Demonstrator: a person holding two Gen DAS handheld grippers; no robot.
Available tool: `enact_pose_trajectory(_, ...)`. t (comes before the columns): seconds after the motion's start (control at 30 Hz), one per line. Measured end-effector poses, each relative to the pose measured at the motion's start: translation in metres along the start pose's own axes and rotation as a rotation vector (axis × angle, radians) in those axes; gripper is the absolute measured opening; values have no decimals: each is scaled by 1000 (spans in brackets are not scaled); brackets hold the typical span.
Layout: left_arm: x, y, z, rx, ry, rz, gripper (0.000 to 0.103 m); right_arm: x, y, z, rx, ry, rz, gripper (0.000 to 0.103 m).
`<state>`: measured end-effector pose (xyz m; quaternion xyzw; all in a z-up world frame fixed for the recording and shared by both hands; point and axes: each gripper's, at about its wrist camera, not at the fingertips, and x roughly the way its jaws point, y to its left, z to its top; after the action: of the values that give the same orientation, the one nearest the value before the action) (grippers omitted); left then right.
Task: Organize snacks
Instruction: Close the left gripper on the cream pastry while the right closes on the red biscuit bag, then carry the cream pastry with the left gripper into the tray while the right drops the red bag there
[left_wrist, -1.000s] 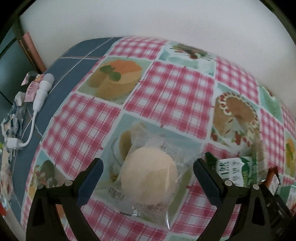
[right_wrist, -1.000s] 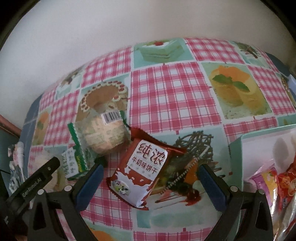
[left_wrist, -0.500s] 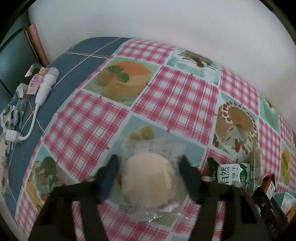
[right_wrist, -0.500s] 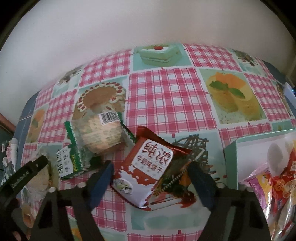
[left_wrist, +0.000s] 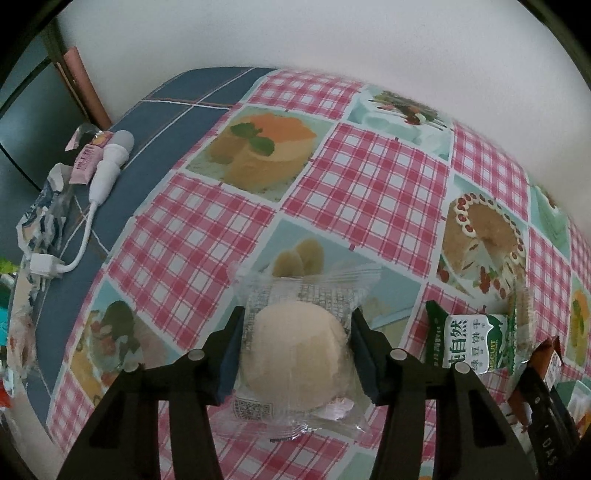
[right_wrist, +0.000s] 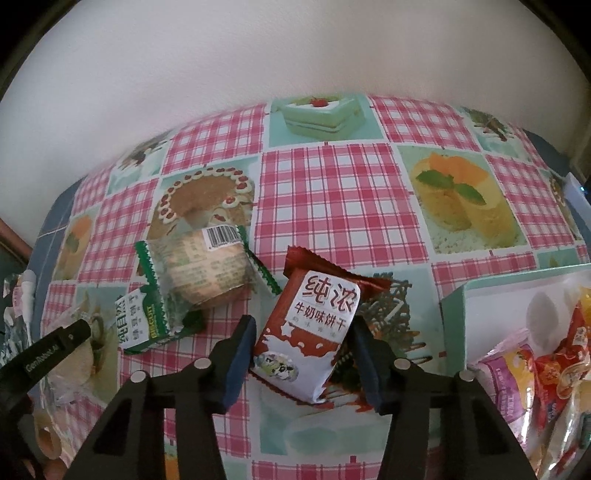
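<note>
A round pale bun in a clear wrapper (left_wrist: 295, 350) lies on the checked tablecloth (left_wrist: 369, 184). My left gripper (left_wrist: 297, 315) straddles it; its jaws are closing and both pads press on the wrapper's sides. In the right wrist view a red-and-white milk biscuit packet (right_wrist: 314, 325) lies tilted on the cloth. It sits between the closing jaws of my right gripper (right_wrist: 303, 321), whose pads stand just beside its edges. Part of the left gripper's body (right_wrist: 48, 350) shows at the left edge of that view.
Two green biscuit packets (right_wrist: 147, 325) (right_wrist: 207, 269) lie left of the red packet. A white box (right_wrist: 454, 306) holding several snack packets stands at the right. A white charger with its cable (left_wrist: 107, 162) and wrappers lie at the table's far left edge.
Both grippers' jaws have closed in from wide open: the left pads came up against the bun's wrapper, the right pads drew close to the red packet. Neither hand shifted.
</note>
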<state>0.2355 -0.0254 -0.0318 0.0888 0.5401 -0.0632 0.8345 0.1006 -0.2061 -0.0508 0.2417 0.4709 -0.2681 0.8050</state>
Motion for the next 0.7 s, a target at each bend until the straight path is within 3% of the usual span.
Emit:
enact_pose_trajectory(0.47,-46,-5,-3,8,-12,5,55,-32,-14,1,22,8,19,43)
enact_pose_trajectory(0.7,-98,-12,-5,-4,-49,-32,55,-76,-25,-3,48,-10,25,43)
